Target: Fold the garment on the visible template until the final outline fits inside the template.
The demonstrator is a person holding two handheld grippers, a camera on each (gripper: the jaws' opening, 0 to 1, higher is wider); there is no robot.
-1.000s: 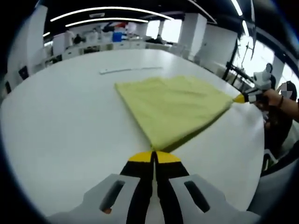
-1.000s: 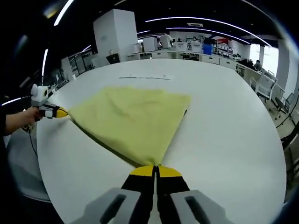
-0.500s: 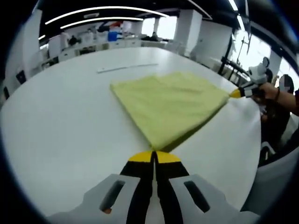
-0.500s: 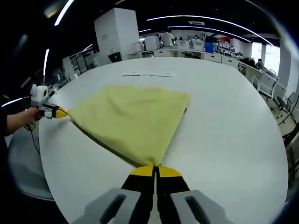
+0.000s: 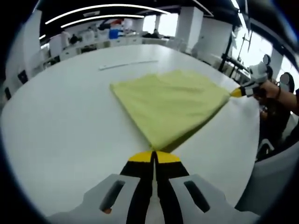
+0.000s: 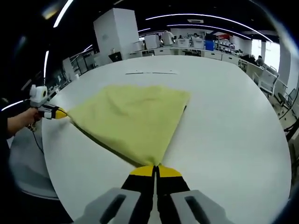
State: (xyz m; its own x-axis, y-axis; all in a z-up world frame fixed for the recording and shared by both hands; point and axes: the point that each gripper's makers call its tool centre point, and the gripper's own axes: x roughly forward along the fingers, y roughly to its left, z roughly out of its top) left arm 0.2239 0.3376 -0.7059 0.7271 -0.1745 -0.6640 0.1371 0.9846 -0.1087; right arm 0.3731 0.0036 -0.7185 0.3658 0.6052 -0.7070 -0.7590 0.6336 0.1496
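Item: yellow garment (image 5: 170,105), centre frame on white table (image 5: 60,140). My left gripper (image 5: 154,156) and right gripper (image 6: 155,171) fingers clamped adjacent corners. I judged even tension best before folding over.

Template outline under the yellow garment (image 5: 170,105) can't be made out on the white table (image 5: 60,126). Thin strip (image 5: 127,64) at far side too small to identify. Garment's underlayers hidden by top fold. Table's near edge cut off in both views. Background desks (image 6: 196,46) blurred. Person's hand (image 6: 21,120) partly cut off at left in right gripper view.
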